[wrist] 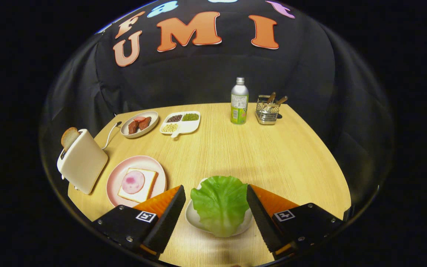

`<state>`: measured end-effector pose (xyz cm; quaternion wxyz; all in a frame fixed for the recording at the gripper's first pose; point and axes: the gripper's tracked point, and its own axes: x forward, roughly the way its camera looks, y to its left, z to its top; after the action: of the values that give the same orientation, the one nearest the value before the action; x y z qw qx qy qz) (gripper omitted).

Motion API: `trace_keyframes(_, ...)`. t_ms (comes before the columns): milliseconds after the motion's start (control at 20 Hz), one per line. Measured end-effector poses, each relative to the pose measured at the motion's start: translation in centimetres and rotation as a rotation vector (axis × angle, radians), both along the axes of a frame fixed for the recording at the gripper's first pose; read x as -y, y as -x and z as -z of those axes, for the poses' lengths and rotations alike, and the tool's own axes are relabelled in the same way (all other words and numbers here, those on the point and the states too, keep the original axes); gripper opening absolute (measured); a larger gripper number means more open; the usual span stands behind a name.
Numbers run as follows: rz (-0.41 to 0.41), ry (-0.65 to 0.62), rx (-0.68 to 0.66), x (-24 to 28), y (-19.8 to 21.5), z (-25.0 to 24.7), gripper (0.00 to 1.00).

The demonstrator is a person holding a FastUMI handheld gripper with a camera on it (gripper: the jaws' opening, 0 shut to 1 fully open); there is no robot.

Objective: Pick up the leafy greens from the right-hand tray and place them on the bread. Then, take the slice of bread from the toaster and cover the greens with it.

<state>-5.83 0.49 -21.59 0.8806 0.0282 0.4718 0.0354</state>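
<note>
A green leaf of lettuce (220, 204) lies on a small white tray (192, 219) between my two fingers. My gripper (216, 194) is open, one finger on each side of the leaf, neither pressing on it. Left of the fingers, a pink plate (117, 178) holds a slice of bread (150, 185) with a round of ham (133, 181) on top. Further left stands a white toaster (83, 161) with a slice of bread (69, 137) sticking up out of its slot.
At the back of the wooden table (272, 155) sit a plate of dark meat pieces (139, 124), a divided white dish of beans (181, 123), a metal bottle with a green label (239, 101) and a wire cutlery basket (268, 110). The toaster's cord (110, 133) trails behind it.
</note>
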Motion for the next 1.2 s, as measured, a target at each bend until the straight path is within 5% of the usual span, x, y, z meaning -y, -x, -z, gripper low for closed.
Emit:
trace_keyframes(850,-0.169,0.085,-0.321,-0.4,1.6,9.0,0.91)
trace_keyframes(950,-0.148,0.050,-0.324,-0.8,1.3,9.0,0.86)
trace_keyframes(1150,-0.160,0.049,-0.312,-0.7,1.0,9.1,0.59)
trace_keyframes(1200,-0.148,0.048,-0.312,-0.5,0.9,9.1,0.45)
